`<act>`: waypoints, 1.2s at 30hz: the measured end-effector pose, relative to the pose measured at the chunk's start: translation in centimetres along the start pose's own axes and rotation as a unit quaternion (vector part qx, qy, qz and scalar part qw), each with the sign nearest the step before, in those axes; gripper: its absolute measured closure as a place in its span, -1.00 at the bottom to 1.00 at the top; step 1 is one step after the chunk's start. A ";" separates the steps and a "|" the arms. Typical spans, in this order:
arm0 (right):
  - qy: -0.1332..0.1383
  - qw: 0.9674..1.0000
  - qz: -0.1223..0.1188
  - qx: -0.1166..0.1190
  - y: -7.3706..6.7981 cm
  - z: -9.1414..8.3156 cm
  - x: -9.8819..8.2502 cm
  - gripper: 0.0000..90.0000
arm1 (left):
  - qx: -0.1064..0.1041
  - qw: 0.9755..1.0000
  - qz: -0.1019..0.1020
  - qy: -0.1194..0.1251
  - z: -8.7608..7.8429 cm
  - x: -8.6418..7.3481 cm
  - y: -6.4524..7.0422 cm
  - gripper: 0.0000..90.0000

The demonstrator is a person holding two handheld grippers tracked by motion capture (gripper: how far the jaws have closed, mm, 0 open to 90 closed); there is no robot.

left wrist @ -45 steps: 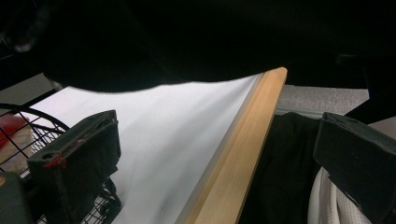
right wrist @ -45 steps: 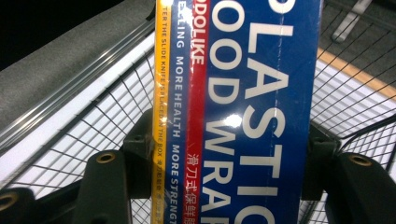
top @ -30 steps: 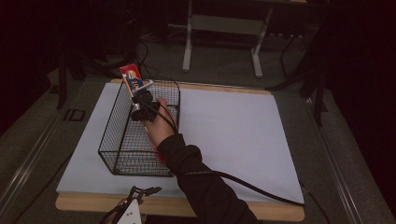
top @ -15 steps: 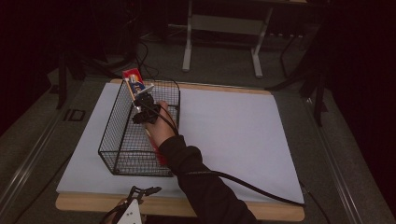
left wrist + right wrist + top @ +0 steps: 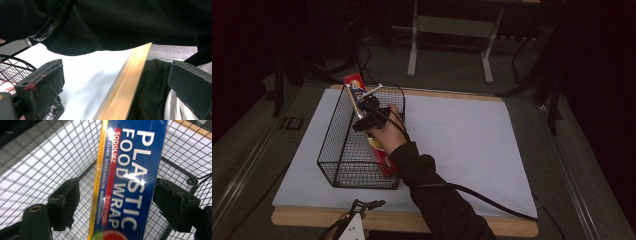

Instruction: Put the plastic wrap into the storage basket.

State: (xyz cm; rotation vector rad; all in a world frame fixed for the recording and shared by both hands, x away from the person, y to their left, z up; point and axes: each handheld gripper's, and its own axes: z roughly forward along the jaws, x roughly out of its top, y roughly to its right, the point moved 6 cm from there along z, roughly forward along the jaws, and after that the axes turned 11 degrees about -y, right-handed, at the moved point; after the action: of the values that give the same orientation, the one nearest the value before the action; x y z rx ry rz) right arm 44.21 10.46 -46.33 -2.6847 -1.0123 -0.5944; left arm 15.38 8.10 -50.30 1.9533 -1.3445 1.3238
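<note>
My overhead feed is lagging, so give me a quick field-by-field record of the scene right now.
surface: white sheet on a wood-edged table
basket: black wire basket at the sheet's left side
box: plastic wrap box standing tilted in the basket, top end above the far rim
right tool: over the basket, jaws open either side of the box with gaps showing
left tool: at the table's near edge, jaws open, holding nothing
</note>
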 end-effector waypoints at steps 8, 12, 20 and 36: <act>0.030 0.998 -0.050 0.013 1.6 -3.0 -1.9 -0.68 | 0.004 1.000 -0.002 -0.002 0.2 0.0 -0.1 -0.97; 0.022 0.999 -0.043 0.021 3.1 -4.4 -3.1 -0.64 | 0.004 1.000 -0.006 -0.003 0.4 0.0 -0.2 -0.97; 0.045 0.998 -0.038 0.028 4.5 -6.8 -5.4 -0.58 | 0.004 1.000 -0.008 -0.006 0.6 -0.1 -0.2 -0.97; 0.087 0.994 -0.048 0.035 6.4 -8.8 -10.1 -0.65 | -0.001 1.000 -0.012 -0.011 0.9 -0.2 -0.4 -0.97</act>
State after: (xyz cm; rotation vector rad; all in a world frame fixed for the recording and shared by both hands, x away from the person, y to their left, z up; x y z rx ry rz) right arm 38.94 -3.10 -43.25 -2.4840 -1.0977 -0.7805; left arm 16.11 7.69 -50.86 1.9811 -1.3275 1.2929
